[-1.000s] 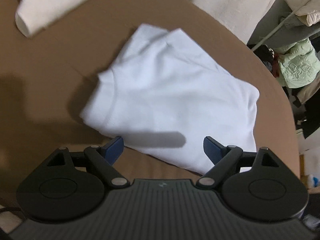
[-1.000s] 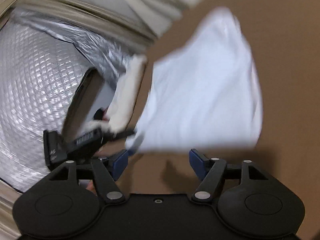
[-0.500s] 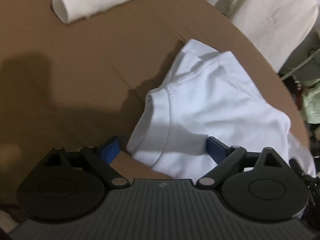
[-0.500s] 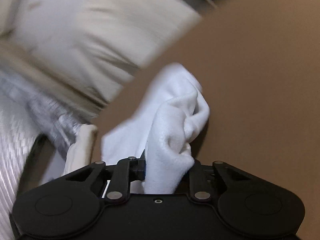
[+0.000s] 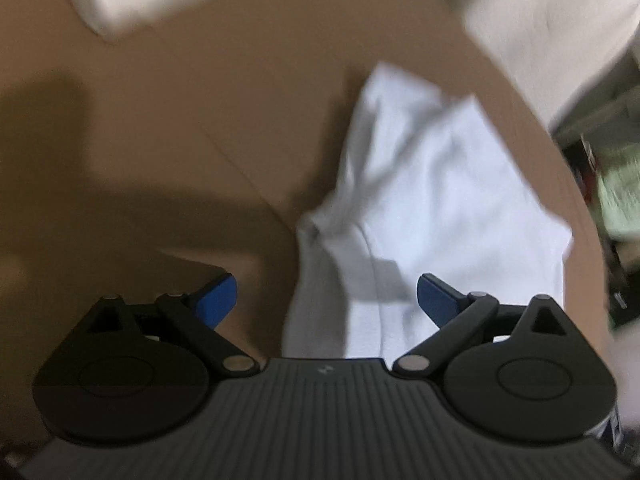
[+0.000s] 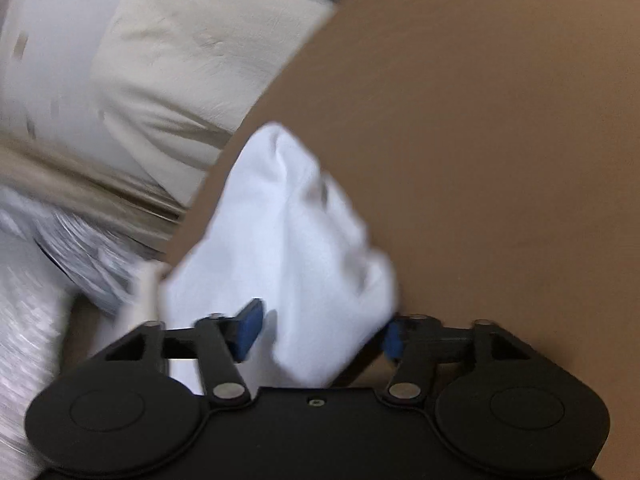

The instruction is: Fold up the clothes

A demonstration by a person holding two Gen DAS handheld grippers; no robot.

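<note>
Both grippers gape wide — left gripper [image 5: 327, 296], right gripper [image 6: 320, 330] — white garment [image 5: 432, 208] between their fingers.

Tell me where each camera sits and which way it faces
Left wrist: behind the open left tool, looking down at the white shirt on the brown table; only its blue fingers show.
Right wrist: behind the open right tool, facing the shirt and the table edge.
Shared: shirt and table.

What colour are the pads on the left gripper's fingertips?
Blue pads on black arms, clearest in the left wrist view.
</note>
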